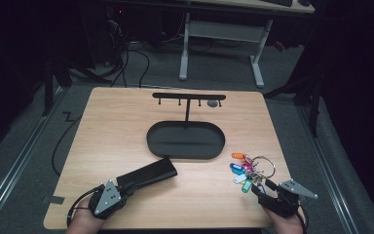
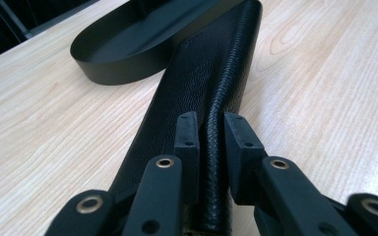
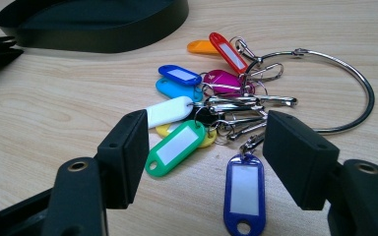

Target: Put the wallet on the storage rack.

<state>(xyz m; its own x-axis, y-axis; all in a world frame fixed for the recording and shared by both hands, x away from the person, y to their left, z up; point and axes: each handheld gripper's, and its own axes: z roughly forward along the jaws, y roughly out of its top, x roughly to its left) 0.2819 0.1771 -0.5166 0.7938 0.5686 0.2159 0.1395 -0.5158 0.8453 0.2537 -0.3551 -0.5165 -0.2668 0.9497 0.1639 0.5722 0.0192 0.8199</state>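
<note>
Here, in the high view, a light wood-grain table [image 1: 126, 126] carries a long black case [image 1: 148, 174] near its front left corner, lying aslant toward the middle, with the left gripper [image 1: 122, 188] at its near end. A matte black oval tray [image 1: 185, 140] with a thin post and a hooked crossbar sits at the table's centre toward the far edge. Near the front right corner lies a bunch of keys [image 1: 248, 171] on a large wire ring, the right gripper [image 1: 259, 189] just beside it. In the left gripper view, the case [image 2: 204, 83] shows pebbled, leather-like grain and a rounded, ribbed seam along one side; the jaws of the left gripper [image 2: 210, 133] stand narrow and clamp that seam edge. In the right gripper view, the keys [image 3: 216, 110] fan out with glossy plastic tags in orange, red, blue, magenta, white, yellow and green, each with a blank white label window; no writing can be read. The right gripper [image 3: 204, 152] has its jaws wide, with the green and dark blue tags between them, untouched.
</note>
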